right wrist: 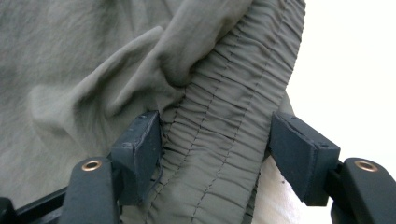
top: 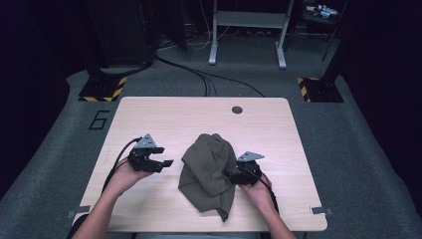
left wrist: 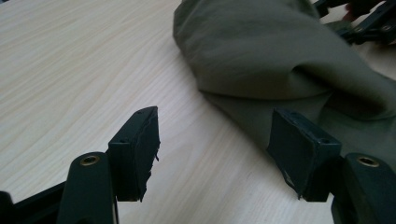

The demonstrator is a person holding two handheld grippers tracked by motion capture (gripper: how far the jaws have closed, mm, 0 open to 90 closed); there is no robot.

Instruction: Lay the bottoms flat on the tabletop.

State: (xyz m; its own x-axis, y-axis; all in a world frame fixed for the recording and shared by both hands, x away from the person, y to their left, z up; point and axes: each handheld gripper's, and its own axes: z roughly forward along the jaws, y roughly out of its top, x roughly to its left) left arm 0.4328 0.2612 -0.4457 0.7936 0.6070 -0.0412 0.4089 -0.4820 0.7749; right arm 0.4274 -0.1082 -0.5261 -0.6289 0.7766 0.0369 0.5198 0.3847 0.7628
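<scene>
A crumpled olive-green garment (top: 206, 169) lies in the middle of the light wooden table (top: 174, 114). My left gripper (top: 166, 157) hovers just left of it, open, with bare tabletop between its jaws (left wrist: 215, 121) and the garment's edge (left wrist: 280, 56) close ahead on the right. At the cloth's right edge sits my right gripper (top: 233, 175), jaws wide apart. The garment's gathered elastic waistband (right wrist: 224, 107) runs between its pads (right wrist: 215, 126); the left pad touches the fabric but does not pinch it. The right gripper (left wrist: 369, 23) also shows beyond the garment in the left gripper view.
A round cable hole (top: 237, 109) sits near the table's far edge. Beyond the table, cables cross the grey floor toward a metal stand (top: 247, 20). Yellow-and-black striped bases (top: 103, 88) (top: 318, 88) flank the far corners. Bare tabletop lies left of and behind the garment.
</scene>
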